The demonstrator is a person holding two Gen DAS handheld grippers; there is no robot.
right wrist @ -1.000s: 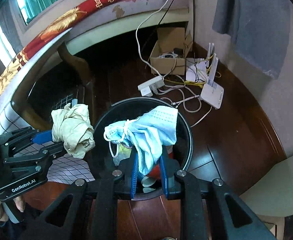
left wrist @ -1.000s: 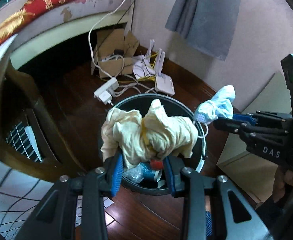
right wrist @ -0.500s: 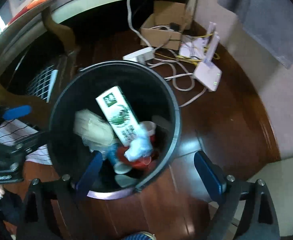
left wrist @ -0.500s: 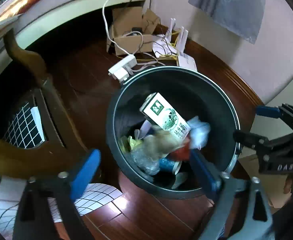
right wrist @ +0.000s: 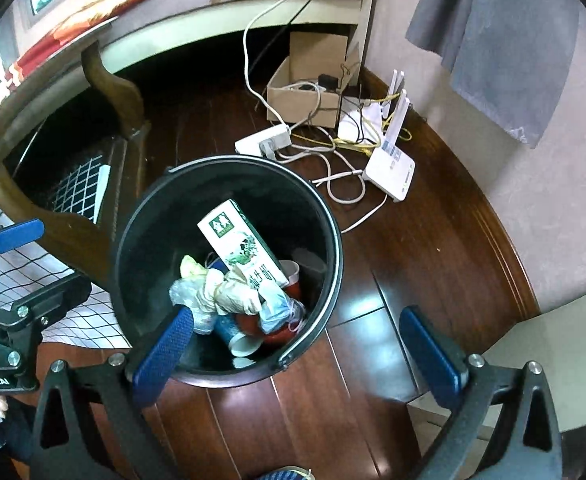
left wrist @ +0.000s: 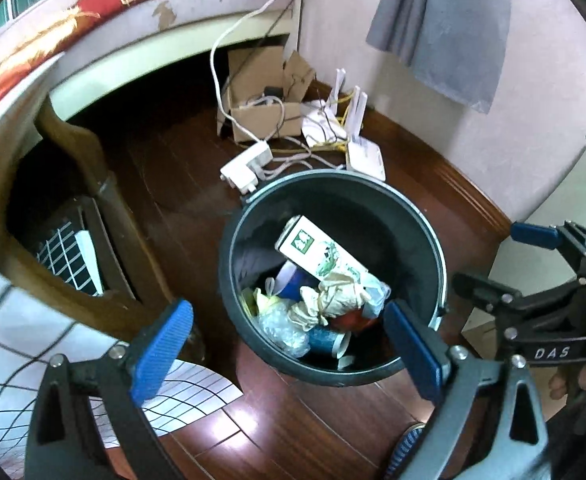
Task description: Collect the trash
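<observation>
A black trash bin point(left wrist: 421, 216) point(right wrist: 333, 240) stands on the dark wood floor. Inside lie a green-and-white carton point(left wrist: 321, 256) point(right wrist: 245, 248), a crumpled cream cloth point(left wrist: 333, 296) point(right wrist: 233, 292), a blue face mask point(right wrist: 277, 308), paper cups and plastic wrap. My left gripper point(left wrist: 289, 344) is open and empty above the bin's near rim; it also shows at the left of the right wrist view point(right wrist: 33, 256). My right gripper point(right wrist: 297, 348) is open and empty above the bin's near right rim; it shows at the right of the left wrist view point(left wrist: 505, 252).
A cardboard box point(right wrist: 309, 92), a power strip point(right wrist: 265, 142), white routers point(right wrist: 389, 168) and tangled cables lie on the floor behind the bin. A wooden chair leg point(right wrist: 109, 92) and a grid-pattern sheet point(left wrist: 189, 392) are at the left. A grey cloth point(left wrist: 445, 20) hangs on the wall.
Both grippers opened and let go: the cream cloth and the blue mask dropped into the bin. Both grippers have since drawn back a little from the bin.
</observation>
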